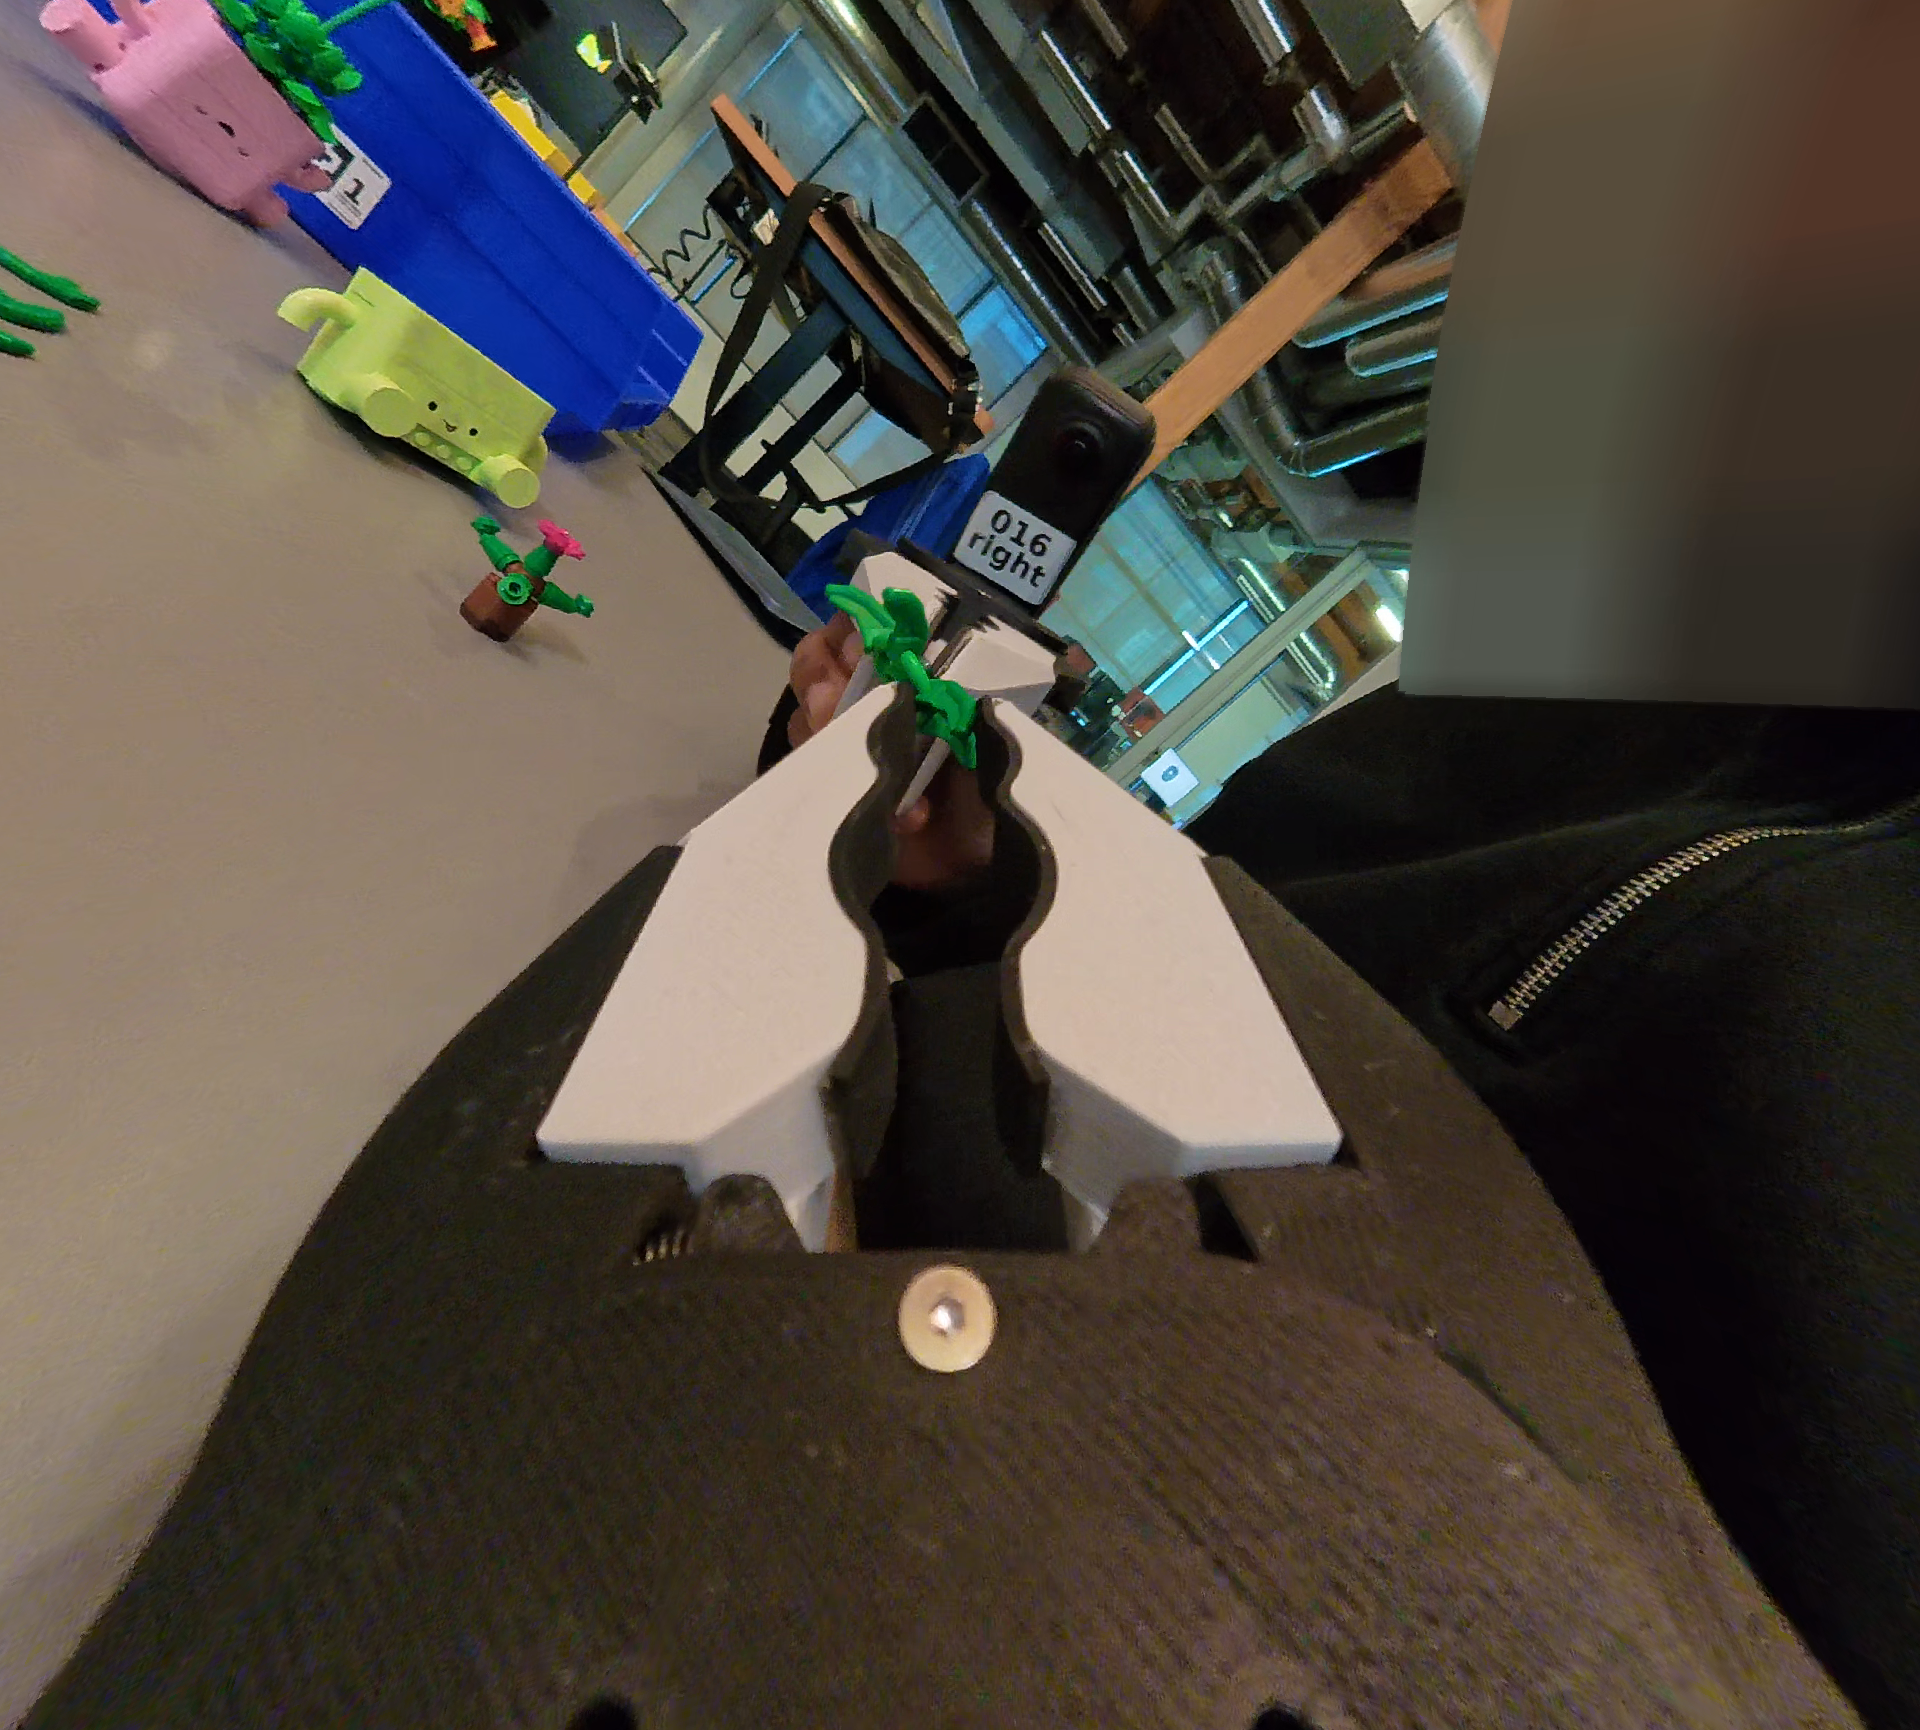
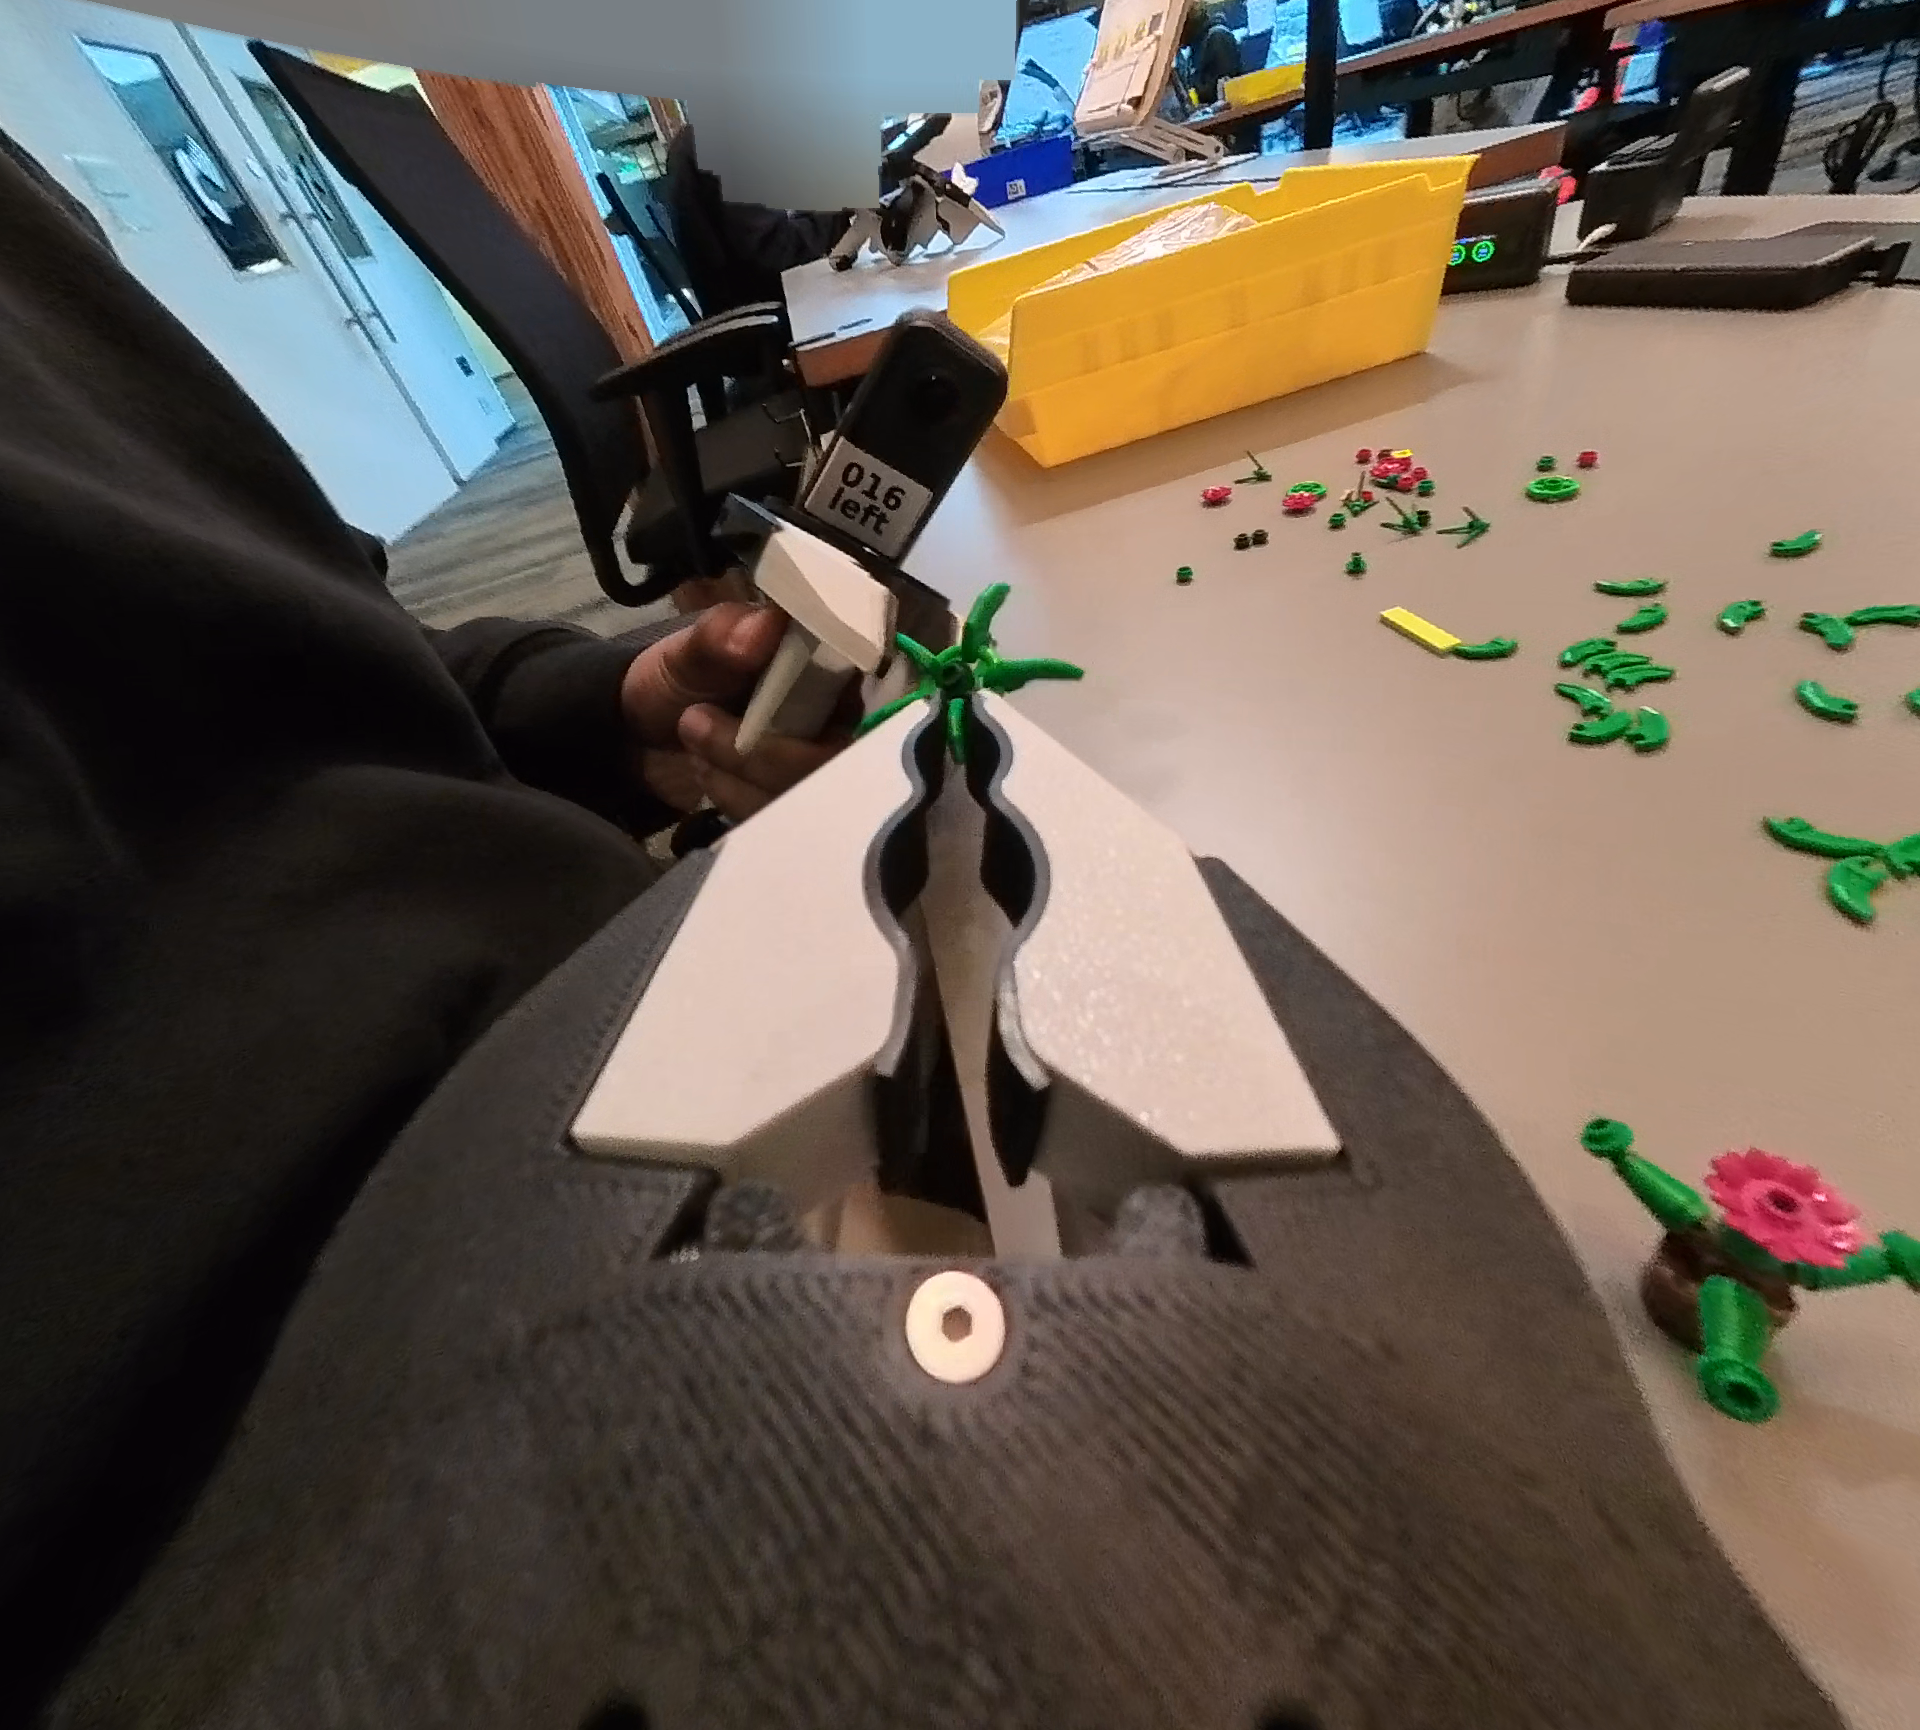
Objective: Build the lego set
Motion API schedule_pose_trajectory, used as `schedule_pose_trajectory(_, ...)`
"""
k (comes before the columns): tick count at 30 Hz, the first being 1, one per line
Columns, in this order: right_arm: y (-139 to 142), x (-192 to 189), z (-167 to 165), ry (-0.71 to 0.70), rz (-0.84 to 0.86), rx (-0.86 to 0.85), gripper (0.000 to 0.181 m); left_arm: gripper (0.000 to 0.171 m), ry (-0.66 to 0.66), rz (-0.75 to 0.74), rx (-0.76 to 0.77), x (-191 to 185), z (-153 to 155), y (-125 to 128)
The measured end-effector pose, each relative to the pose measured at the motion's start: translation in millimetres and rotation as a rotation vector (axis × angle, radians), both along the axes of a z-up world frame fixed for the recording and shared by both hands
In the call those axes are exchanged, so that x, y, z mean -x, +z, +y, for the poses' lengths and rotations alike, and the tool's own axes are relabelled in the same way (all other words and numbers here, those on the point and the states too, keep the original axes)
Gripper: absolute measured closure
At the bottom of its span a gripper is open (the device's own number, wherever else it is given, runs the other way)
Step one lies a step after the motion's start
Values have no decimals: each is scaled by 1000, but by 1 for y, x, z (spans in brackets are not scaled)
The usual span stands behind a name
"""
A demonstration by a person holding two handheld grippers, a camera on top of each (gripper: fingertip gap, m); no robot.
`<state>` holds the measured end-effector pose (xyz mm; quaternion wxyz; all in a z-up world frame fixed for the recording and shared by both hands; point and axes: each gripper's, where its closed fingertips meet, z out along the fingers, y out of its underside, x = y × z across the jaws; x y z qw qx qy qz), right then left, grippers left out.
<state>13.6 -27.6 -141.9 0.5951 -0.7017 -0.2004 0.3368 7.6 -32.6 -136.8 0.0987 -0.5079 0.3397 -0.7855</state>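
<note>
A green leaf piece (image 1: pixel 914 662) sits between the tips of my left gripper (image 1: pixel 935 706), which is shut on it. The same leaf whorl (image 2: pixel 961 667) is at the tips of my right gripper (image 2: pixel 951 716), which is shut on its lower leaf. The two grippers meet tip to tip in the air near the table edge. The right gripper shows beyond in the left wrist view (image 1: pixel 935 620), and the left gripper shows in the right wrist view (image 2: pixel 831 631). A small brown pot with green stems and a pink flower (image 2: pixel 1756 1265) lies on the table; it also shows in the left wrist view (image 1: pixel 520 584).
A pink pot figure with a green plant (image 1: pixel 208 101), a lime pot figure (image 1: pixel 426 392) and a blue bin (image 1: pixel 468 226) stand farther off. Loose green leaves (image 2: pixel 1621 672), pink flower bits (image 2: pixel 1382 475), a yellow tile (image 2: pixel 1420 628) and a yellow bin (image 2: pixel 1216 330) are on the table. Only a small space, under 4 cm, lies between the two pairs of fingers. My right gripper's tips are some 20 cm from the lime pot figure (image 1: pixel 426 392).
</note>
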Motion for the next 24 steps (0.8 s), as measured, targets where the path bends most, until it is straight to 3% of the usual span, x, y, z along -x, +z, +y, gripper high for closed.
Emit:
schedule_pose_trajectory(12, 9, 1, -3, 46, 130, 1, 180, 164, -36, -41, 53, 2, -3, 6)
schedule_pose_trajectory(19, 3, -2, -1, -21, -38, -50, 180, 143, -49, -13, 91, 1, -1, 2)
schedule_pose_trajectory(22, -1, 0, -2, -45, -159, -92, 180, 146, -43, 30, 81, -2, -2, -4)
schedule_pose_trajectory(24, -4, 2, -2, -57, -255, -125, 180, 158, -36, 52, 77, -3, -2, -8)
